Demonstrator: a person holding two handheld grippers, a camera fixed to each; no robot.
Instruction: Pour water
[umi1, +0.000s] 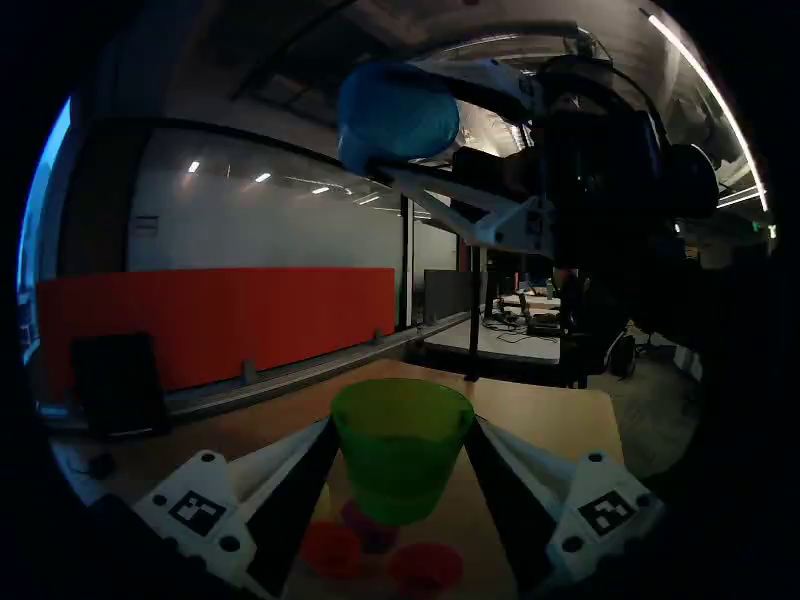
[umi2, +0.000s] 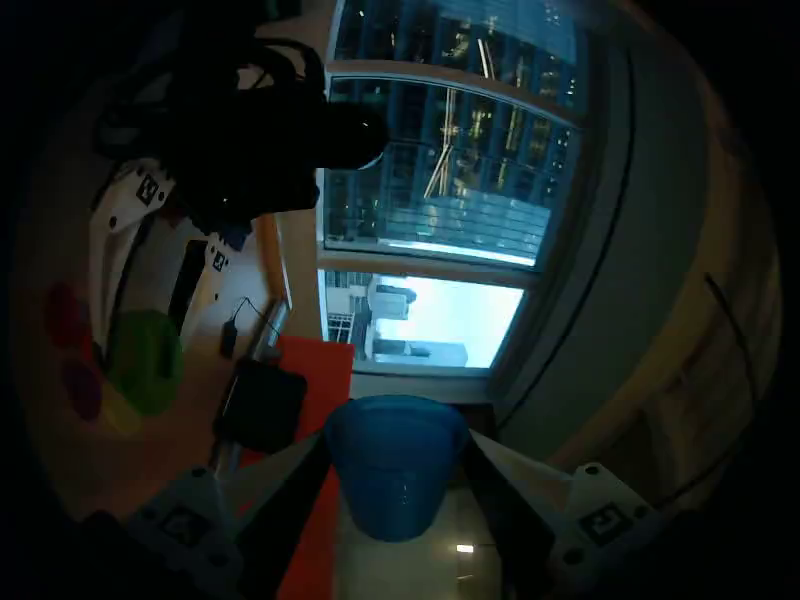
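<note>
Green cup (umi1: 402, 455) nearest, upright in the left gripper (umi1: 400, 432); blue cup (umi2: 395, 465) tipped high above it.
Both fingers of the left gripper pressed on the sides of the green cup, which hung just over the wooden table (umi1: 540, 410) with its mouth up and its long axis vertical. The right gripper (umi2: 397, 450) was closed the same way on the blue cup. In the left gripper view this gripper was rolled on its side, so the cup's long axis lay about level, mouth turned sideways (to which side I cannot tell, and I saw no water running). Both cups looked like thin plastic: light, a little smooth, probably easy to squeeze out of shape. I judge the best hold is on the middle of the wall, below the rim, with mild pressure.
</note>
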